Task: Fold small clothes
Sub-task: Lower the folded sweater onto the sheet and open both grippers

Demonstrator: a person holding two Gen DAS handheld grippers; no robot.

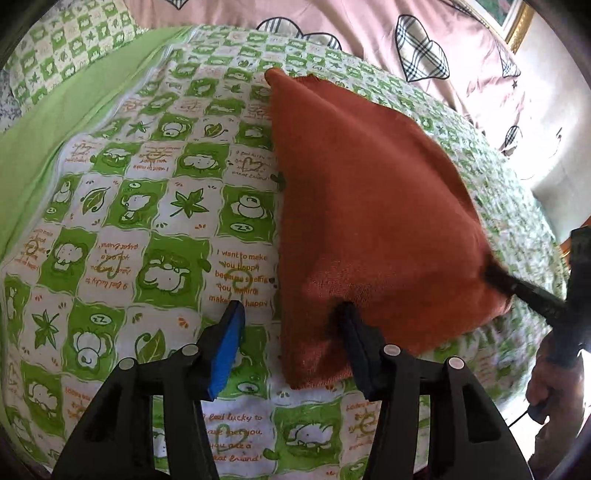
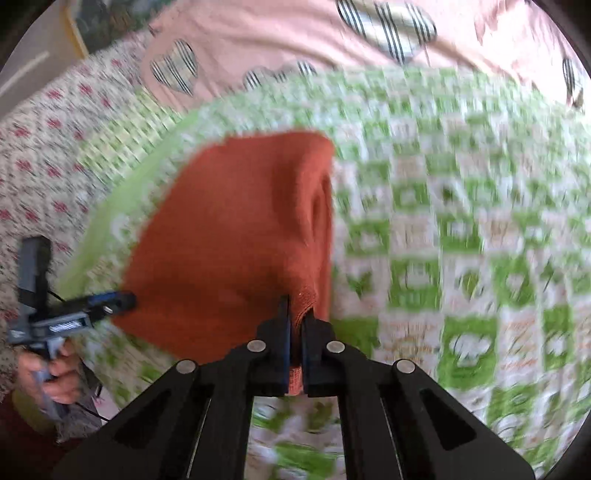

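Observation:
A rust-orange knitted garment [image 1: 373, 221] lies partly lifted over the green-and-white patterned quilt [image 1: 159, 236]. My left gripper [image 1: 291, 314] is open; its right finger touches the garment's near edge and the blue-padded left finger stands over the quilt. My right gripper [image 2: 297, 317] is shut on a corner of the garment [image 2: 229, 236] and holds it up. The right gripper also shows in the left wrist view [image 1: 491, 275] at the garment's right corner. The left gripper shows in the right wrist view [image 2: 125, 301] at the garment's left edge. The right wrist view is motion-blurred.
A pink bedcover with plaid hearts [image 1: 369, 33] lies at the far side. A plain green sheet [image 1: 55, 129] borders the quilt on the left. A floral cover [image 2: 40, 166] and a wall with a gold-framed picture [image 1: 517, 22] are beyond.

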